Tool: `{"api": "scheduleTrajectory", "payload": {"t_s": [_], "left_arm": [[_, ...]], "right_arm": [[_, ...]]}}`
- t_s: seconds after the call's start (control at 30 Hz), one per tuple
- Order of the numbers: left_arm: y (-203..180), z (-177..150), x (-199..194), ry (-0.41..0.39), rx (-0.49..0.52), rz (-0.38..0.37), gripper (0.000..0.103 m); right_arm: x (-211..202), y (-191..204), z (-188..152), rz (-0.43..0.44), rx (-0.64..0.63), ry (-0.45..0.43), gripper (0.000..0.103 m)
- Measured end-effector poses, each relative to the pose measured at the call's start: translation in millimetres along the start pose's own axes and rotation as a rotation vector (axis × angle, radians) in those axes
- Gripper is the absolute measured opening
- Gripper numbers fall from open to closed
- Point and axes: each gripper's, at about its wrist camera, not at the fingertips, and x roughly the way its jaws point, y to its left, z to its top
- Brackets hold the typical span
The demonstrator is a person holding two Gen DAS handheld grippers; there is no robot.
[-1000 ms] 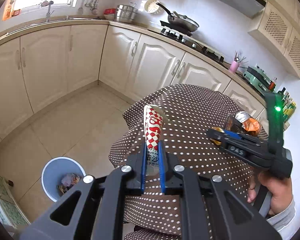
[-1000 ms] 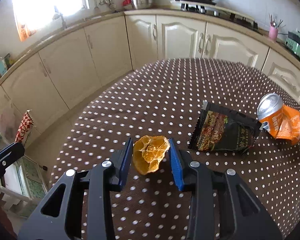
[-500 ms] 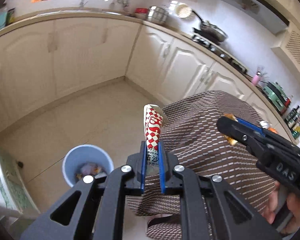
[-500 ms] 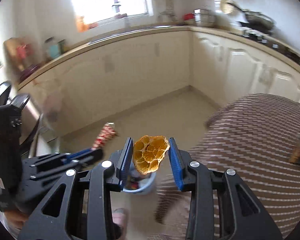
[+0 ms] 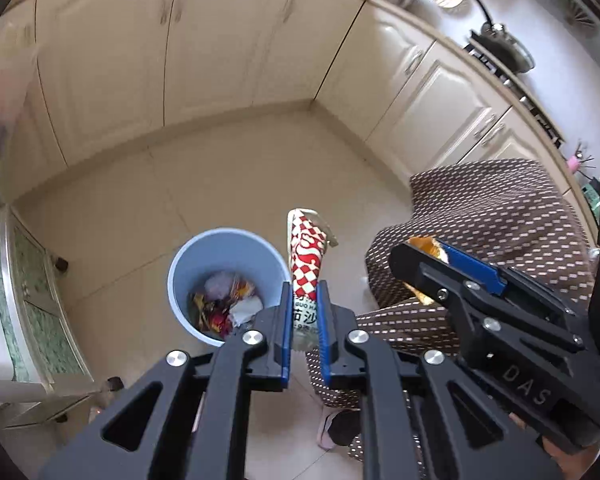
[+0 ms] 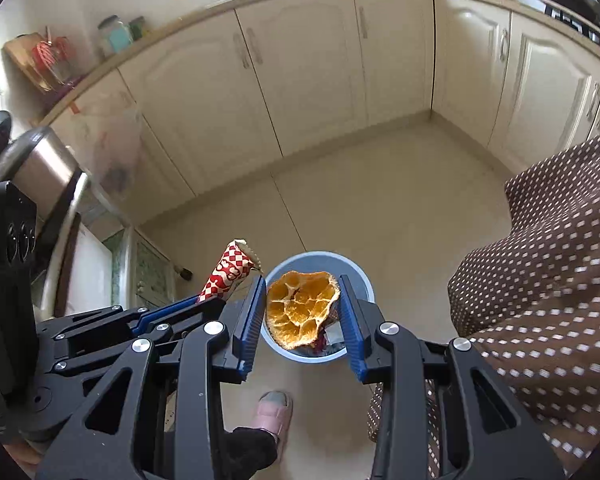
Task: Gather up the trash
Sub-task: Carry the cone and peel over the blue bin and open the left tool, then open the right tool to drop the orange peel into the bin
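Observation:
My left gripper [image 5: 305,292] is shut on a red-and-white checked wrapper [image 5: 306,256] that stands up between its blue pads. Just left of and below it on the floor is a light blue trash bin [image 5: 198,256] with several scraps inside. My right gripper [image 6: 302,292] is shut on a piece of orange peel [image 6: 300,308], directly above the same trash bin [image 6: 356,276], whose rim shows around the peel. In the left wrist view the right gripper [image 5: 424,252] reaches in from the right with the peel [image 5: 424,245]. The right wrist view shows the left gripper [image 6: 216,300] and wrapper [image 6: 226,274] at left.
A table under a brown dotted cloth [image 5: 496,216] [image 6: 548,280] stands right of the bin. Cream cabinets [image 6: 300,76] line the far walls. A person's pink slipper [image 6: 274,412] is on the tiled floor beside the bin. A low shelf unit [image 5: 28,292] stands at left.
Both grippers have swung off the table and dropped toward the floor, carrying wrapper and peel. The bin has grown larger and now lies under the right gripper.

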Motion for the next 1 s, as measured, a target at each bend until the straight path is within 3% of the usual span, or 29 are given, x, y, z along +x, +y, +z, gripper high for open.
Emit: {"api": "scheduleTrajectory", "payload": {"t_s": [0.3, 0.33, 0.4, 0.47, 0.7, 1.0], "left_arm": [[21, 44, 55, 0.023, -0.038, 0.016, 0.014], [23, 47, 58, 0.018, -0.045, 0.016, 0.018], [25, 51, 67, 0.023, -0.060, 0.024, 0.040], [26, 51, 70, 0.022, -0.064, 0.041, 0.044], [40, 35, 79, 0.055, -0.095, 0.055, 0.045], [56, 29, 56, 0.021, -0.122, 0.043, 0.045]], "right_arm": [[44, -19, 3, -0.017, 0.056, 0.030, 0.034], [47, -20, 2, -0.020, 0.062, 0.032, 0.034], [49, -25, 0, -0.020, 0.069, 0.043, 0.034], [55, -26, -2, -0.023, 0.075, 0.054, 0.034], [67, -22, -6, -0.020, 0.075, 0.081, 0.034], [78, -6, 10, -0.009, 0.061, 0.064, 0.034]]}}
